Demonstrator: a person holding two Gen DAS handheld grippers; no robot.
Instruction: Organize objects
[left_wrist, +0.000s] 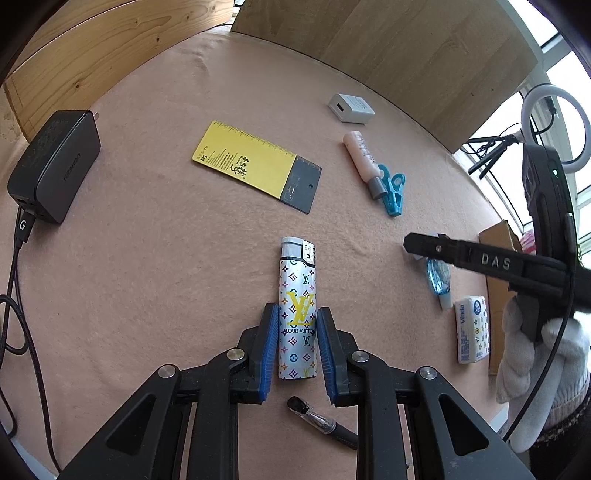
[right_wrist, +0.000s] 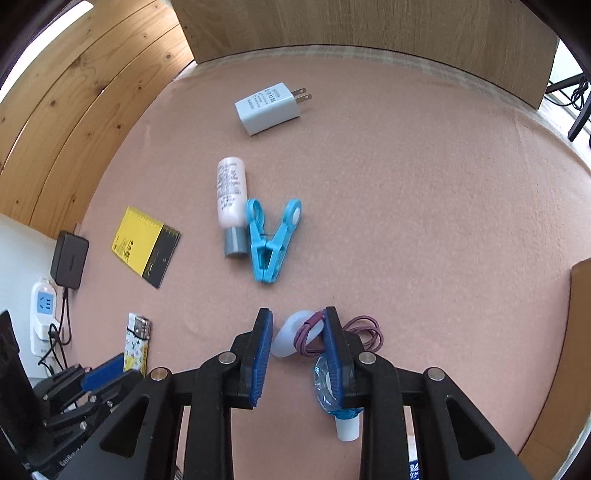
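Note:
My left gripper straddles a patterned white lighter lying on the pink felt table; its blue pads sit close on both sides, a thin gap showing. The lighter also shows in the right wrist view. My right gripper is open over a white oval case wound with a purple cable. A clear blue bottle lies under its right finger. The right gripper also shows in the left wrist view.
A yellow ruler card, pink tube, blue clip, white charger, black adapter, pen and tissue pack lie on the felt. Wooden boards stand behind. A cardboard box sits right.

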